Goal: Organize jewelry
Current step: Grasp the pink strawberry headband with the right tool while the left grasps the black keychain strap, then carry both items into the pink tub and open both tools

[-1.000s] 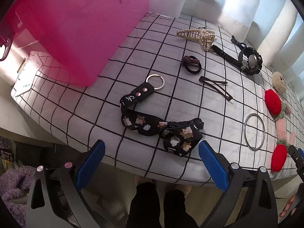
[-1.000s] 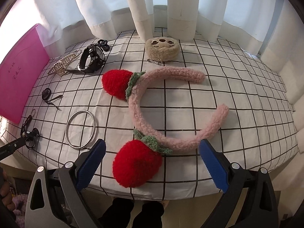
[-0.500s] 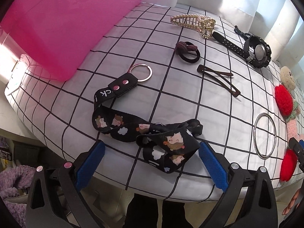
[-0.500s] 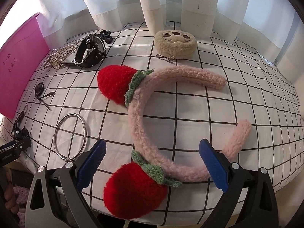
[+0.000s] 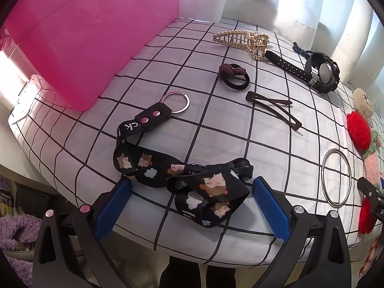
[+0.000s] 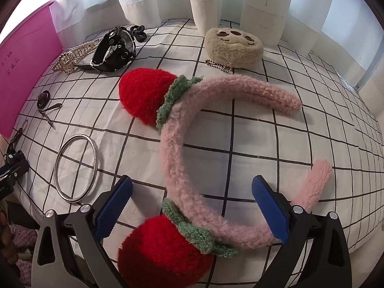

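Note:
In the left wrist view my left gripper (image 5: 190, 205) is open, its blue pads either side of a folded black lanyard (image 5: 192, 175) with cartoon prints and a key ring (image 5: 175, 102). Beyond lie a dark hair tie (image 5: 234, 75), a brown hair clip (image 5: 274, 109), a pearl claw clip (image 5: 242, 39), a black watch (image 5: 319, 72) and a silver bangle (image 5: 336, 177). In the right wrist view my right gripper (image 6: 190, 206) is open around the near part of a pink fluffy headband (image 6: 177, 158) with red strawberries (image 6: 144, 96).
A pink translucent box (image 5: 79, 36) stands at the left on the checked cloth (image 5: 216, 132). A beige plush paw pouch (image 6: 234, 46) with a chain sits at the back. White curtains (image 6: 261, 7) hang behind. The table's front edge runs just under both grippers.
Both grippers have moved forward and lower over the table. The lanyard now sits between the left pads and the headband between the right pads. Neither has shut.

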The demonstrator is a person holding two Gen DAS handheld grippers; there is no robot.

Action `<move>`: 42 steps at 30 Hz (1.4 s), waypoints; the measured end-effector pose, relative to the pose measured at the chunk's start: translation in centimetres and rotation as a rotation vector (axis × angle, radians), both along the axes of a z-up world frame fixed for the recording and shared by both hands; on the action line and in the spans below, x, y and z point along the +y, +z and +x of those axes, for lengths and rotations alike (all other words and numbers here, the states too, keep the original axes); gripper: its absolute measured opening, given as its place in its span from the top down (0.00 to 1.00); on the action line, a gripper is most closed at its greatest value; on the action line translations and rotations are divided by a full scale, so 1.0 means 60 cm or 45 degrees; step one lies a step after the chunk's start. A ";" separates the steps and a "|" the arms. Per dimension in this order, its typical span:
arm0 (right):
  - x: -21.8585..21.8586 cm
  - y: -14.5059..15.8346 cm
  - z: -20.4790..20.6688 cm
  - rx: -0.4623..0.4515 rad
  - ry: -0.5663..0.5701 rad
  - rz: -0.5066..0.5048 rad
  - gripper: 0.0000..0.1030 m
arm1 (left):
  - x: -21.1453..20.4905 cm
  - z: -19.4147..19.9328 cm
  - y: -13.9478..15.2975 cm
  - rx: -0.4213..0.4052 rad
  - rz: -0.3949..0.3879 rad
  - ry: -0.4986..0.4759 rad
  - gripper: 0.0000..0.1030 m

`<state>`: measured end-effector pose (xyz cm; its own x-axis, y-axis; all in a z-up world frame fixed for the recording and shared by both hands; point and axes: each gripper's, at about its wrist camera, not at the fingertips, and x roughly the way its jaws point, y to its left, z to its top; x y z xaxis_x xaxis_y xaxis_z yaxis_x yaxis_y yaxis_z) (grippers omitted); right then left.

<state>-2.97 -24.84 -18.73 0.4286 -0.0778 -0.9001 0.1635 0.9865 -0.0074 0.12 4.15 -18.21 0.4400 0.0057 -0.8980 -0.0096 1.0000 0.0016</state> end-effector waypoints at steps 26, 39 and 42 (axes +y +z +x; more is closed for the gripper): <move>0.030 0.020 -0.004 -0.067 0.160 0.025 0.89 | -0.056 -0.014 0.022 -0.068 0.017 -0.170 0.96; -0.002 0.086 -0.024 -0.155 0.124 0.201 0.89 | -0.048 -0.026 0.088 -0.131 -0.003 -0.149 0.97; -0.004 0.114 -0.029 -0.195 0.139 0.217 0.89 | -0.046 -0.028 0.123 -0.168 -0.033 -0.133 0.97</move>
